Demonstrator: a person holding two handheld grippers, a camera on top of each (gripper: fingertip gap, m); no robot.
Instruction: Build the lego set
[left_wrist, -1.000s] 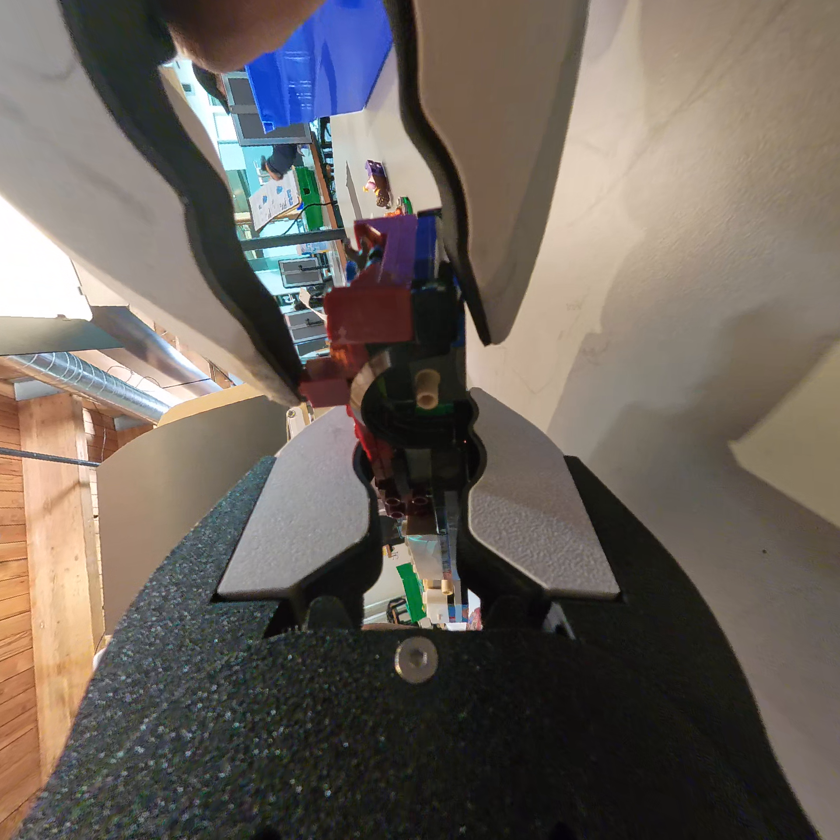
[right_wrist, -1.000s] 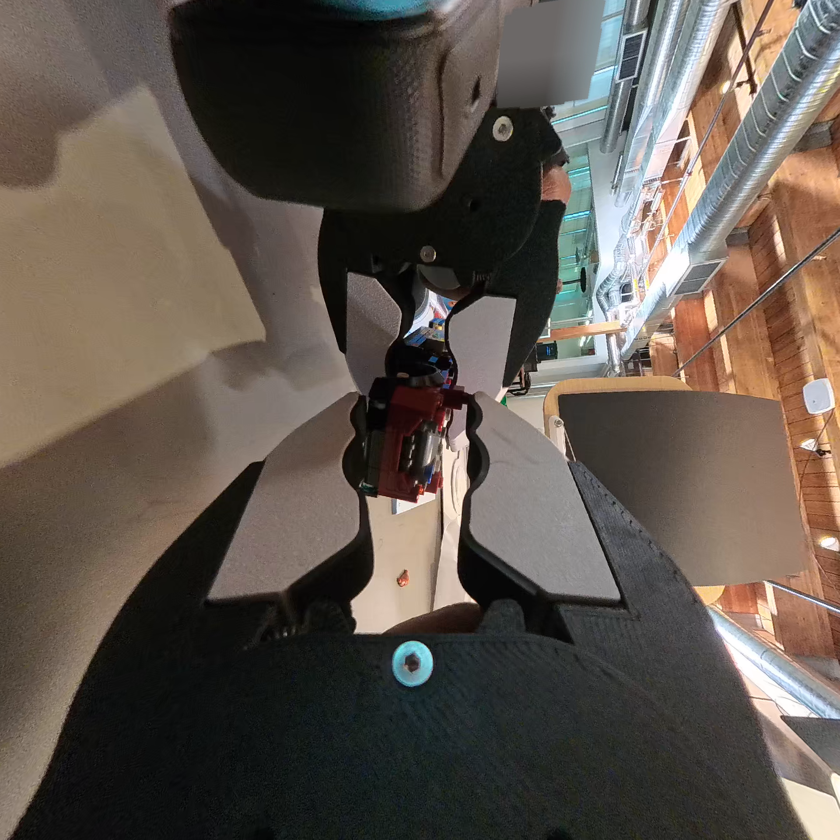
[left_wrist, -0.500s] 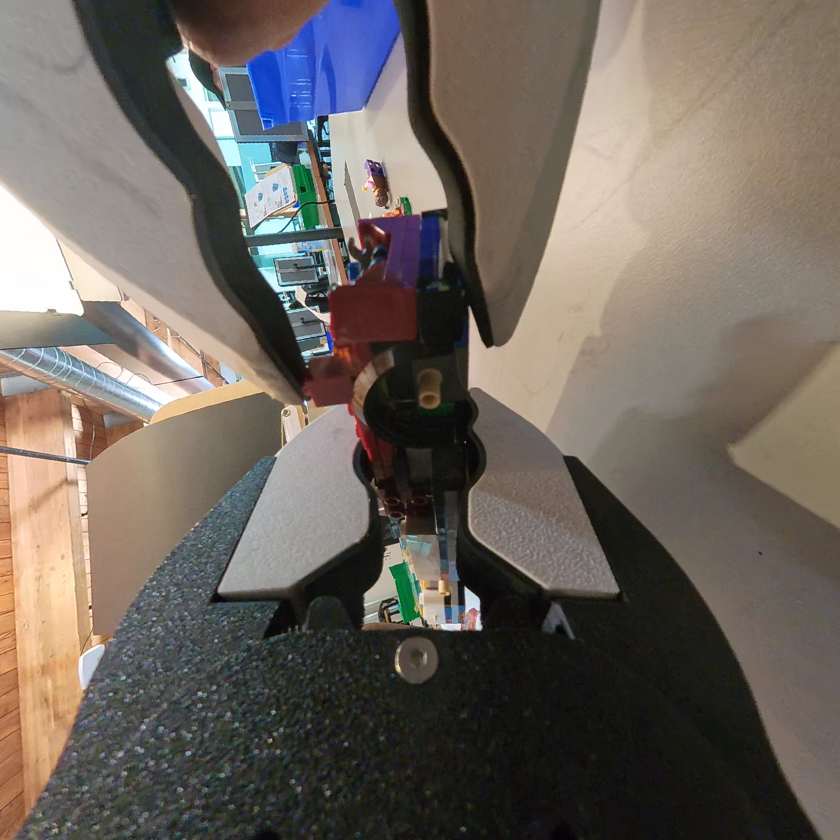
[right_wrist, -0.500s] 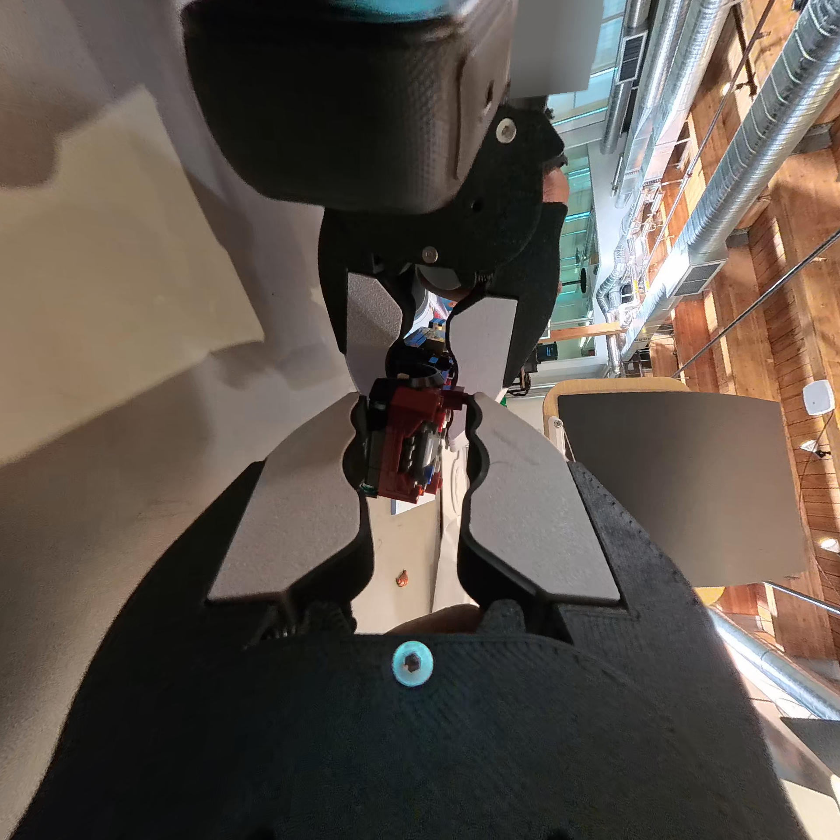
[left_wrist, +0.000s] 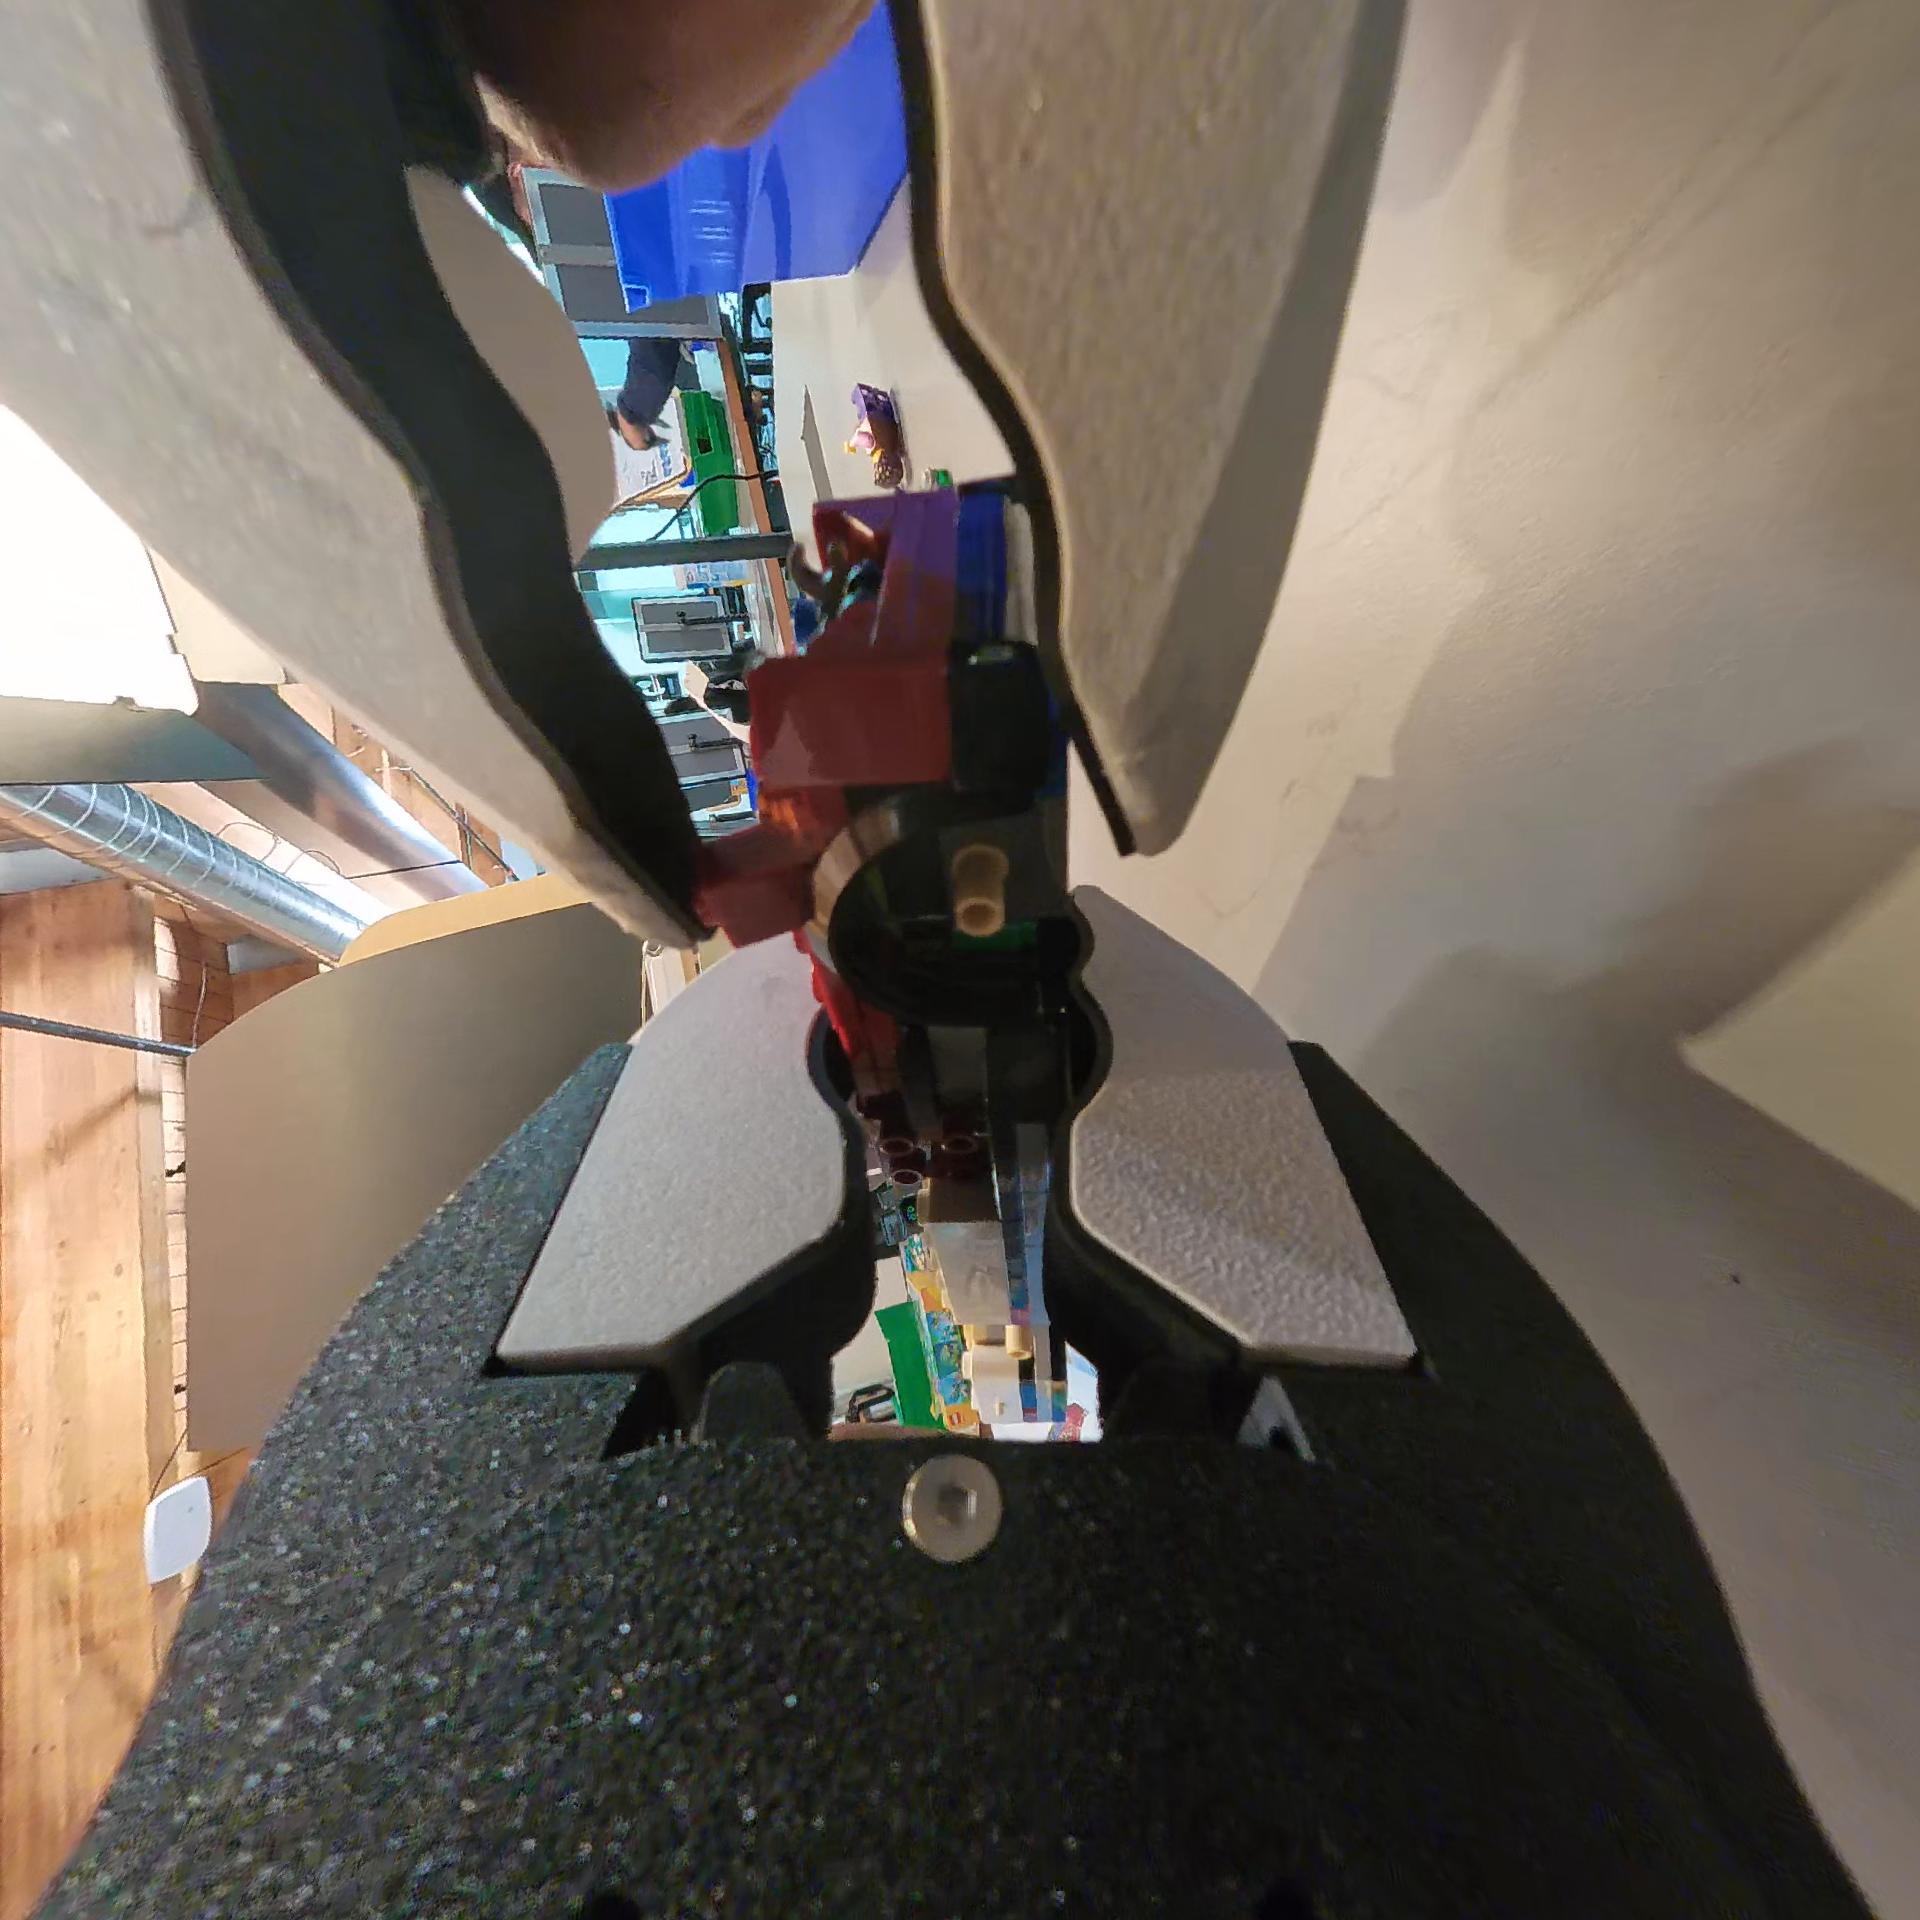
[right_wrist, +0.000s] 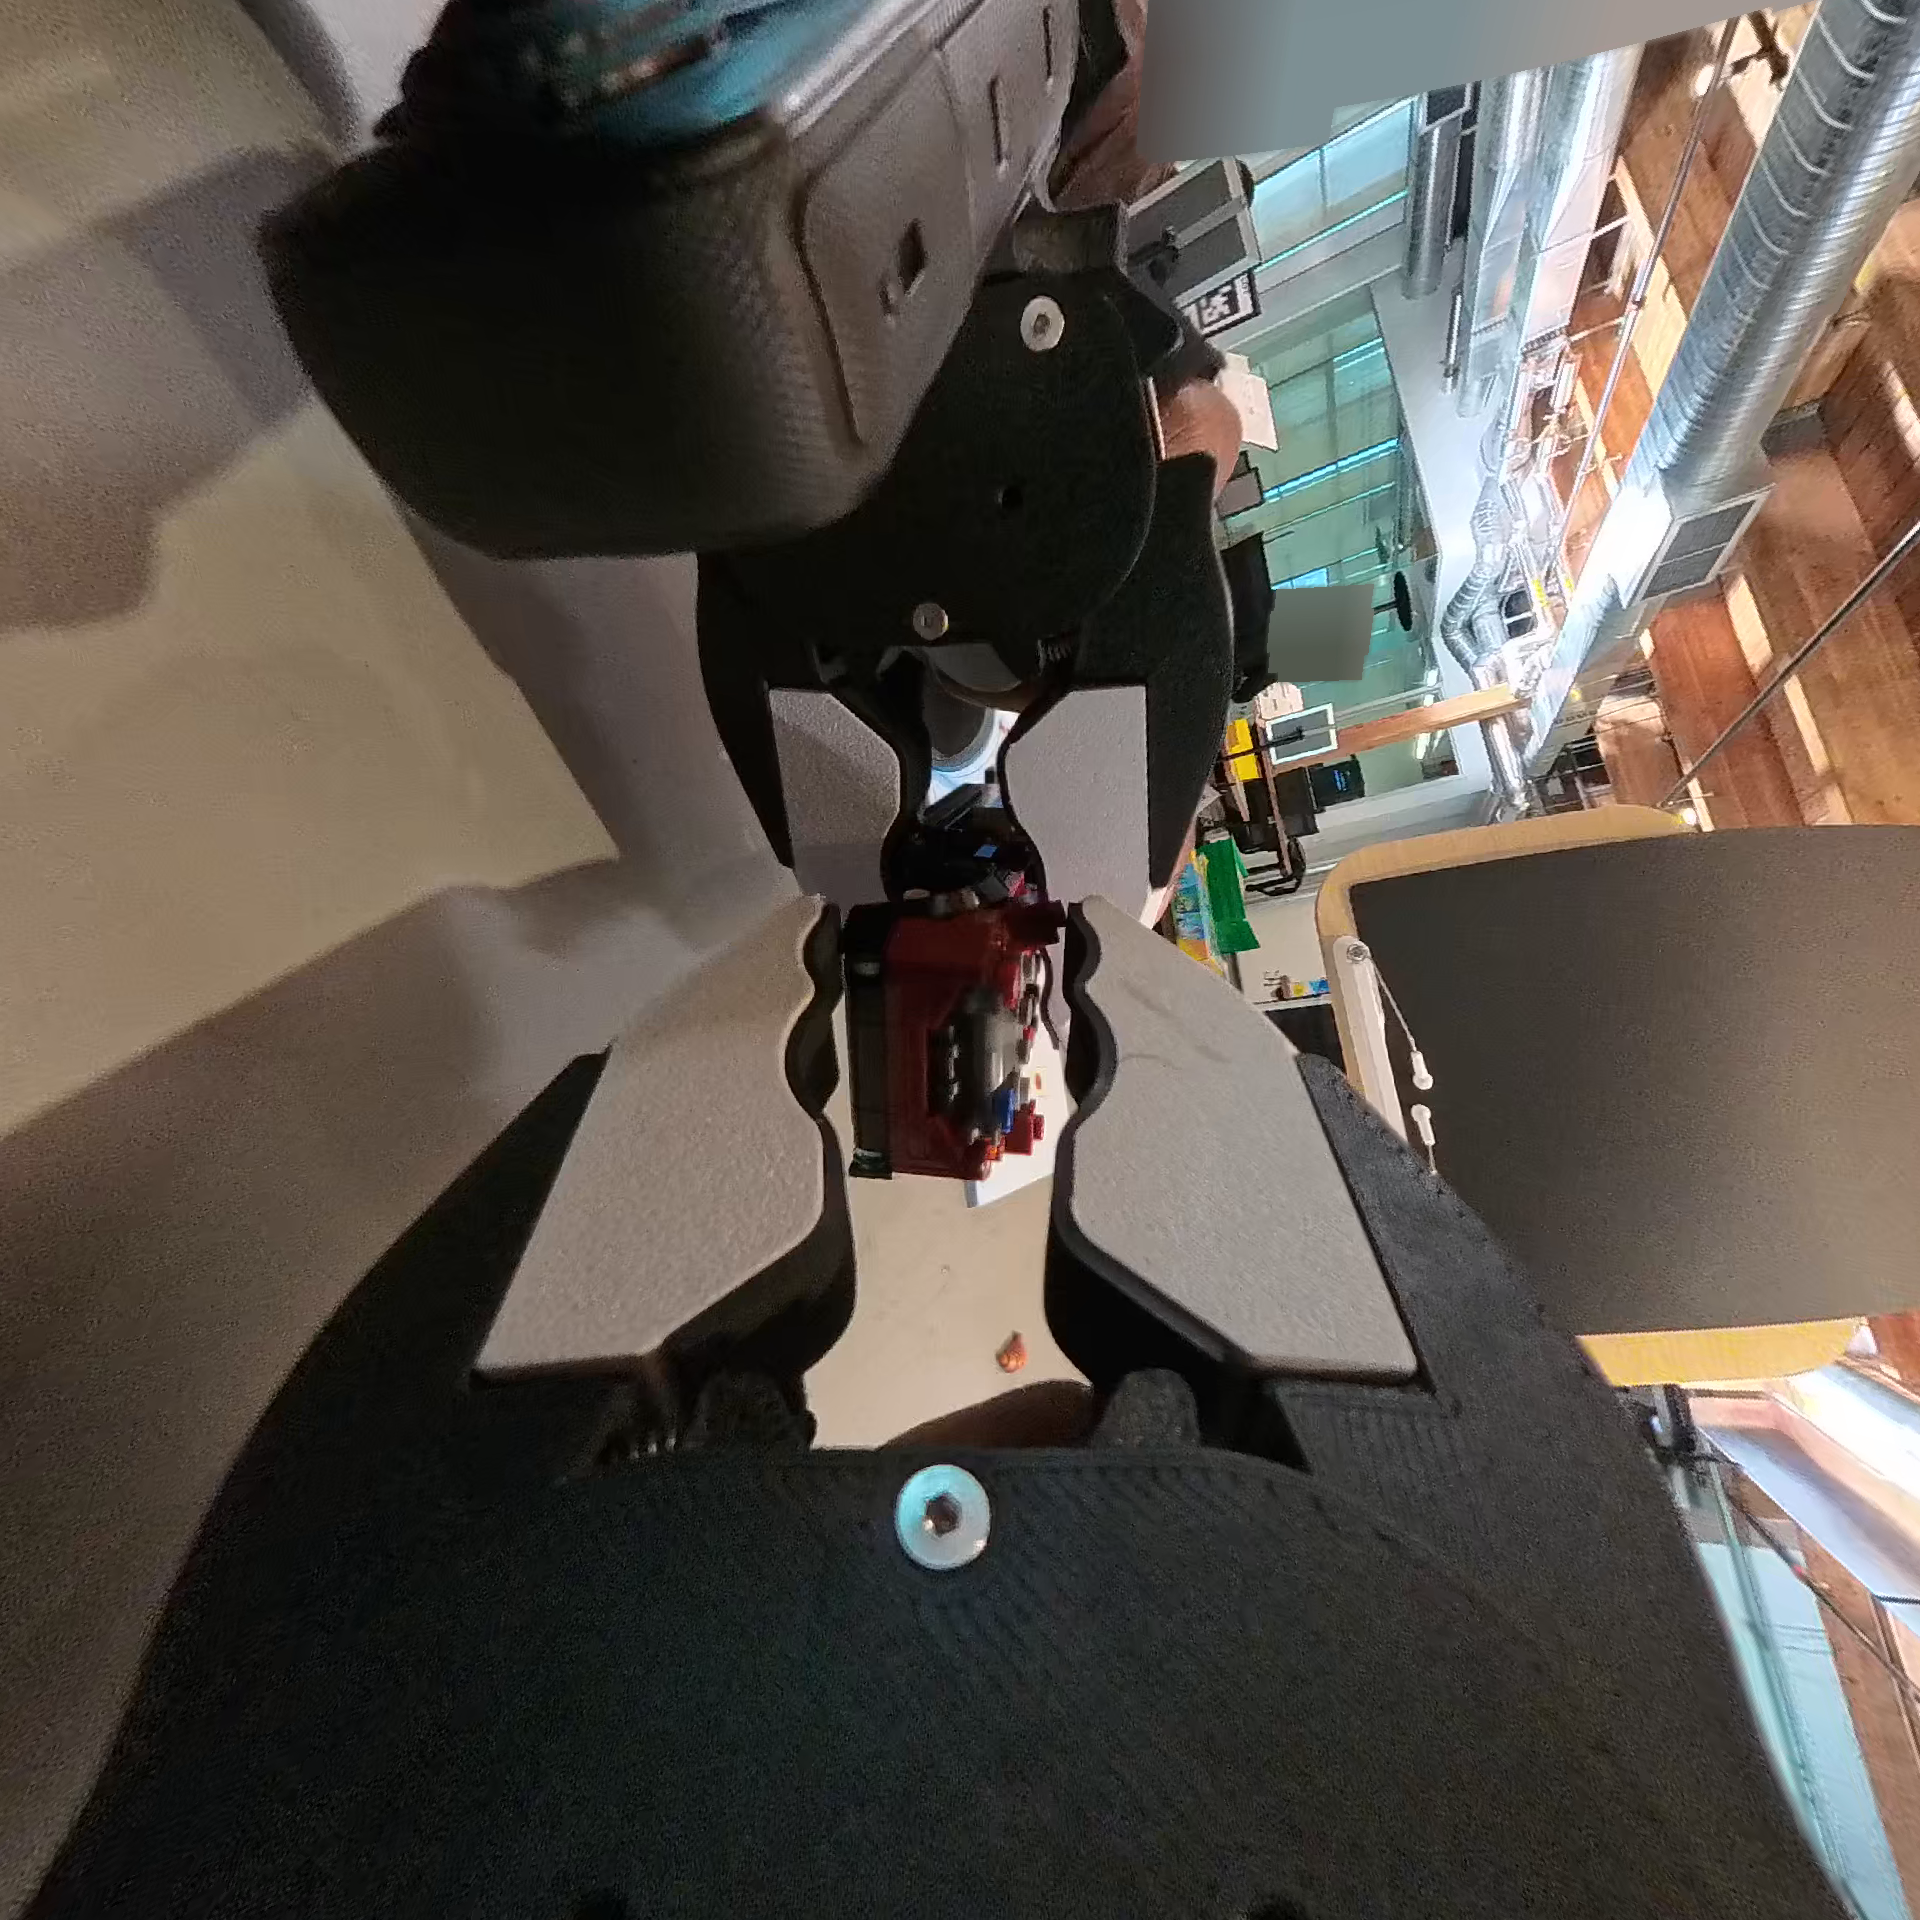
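Both handheld grippers clamped one toy-brick model (right_wrist: 935, 1039) from opposite ends: the left gripper (left_wrist: 951, 997) pinched its black end, the right gripper (right_wrist: 945, 935) pressed both pads on its red end, above a white table (left_wrist: 1558, 623)

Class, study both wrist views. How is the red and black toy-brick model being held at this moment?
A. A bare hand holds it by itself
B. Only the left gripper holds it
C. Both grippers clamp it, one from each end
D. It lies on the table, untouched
C: the red and black toy-brick model sits clamped in the right gripper, while the left gripper grips its other end.
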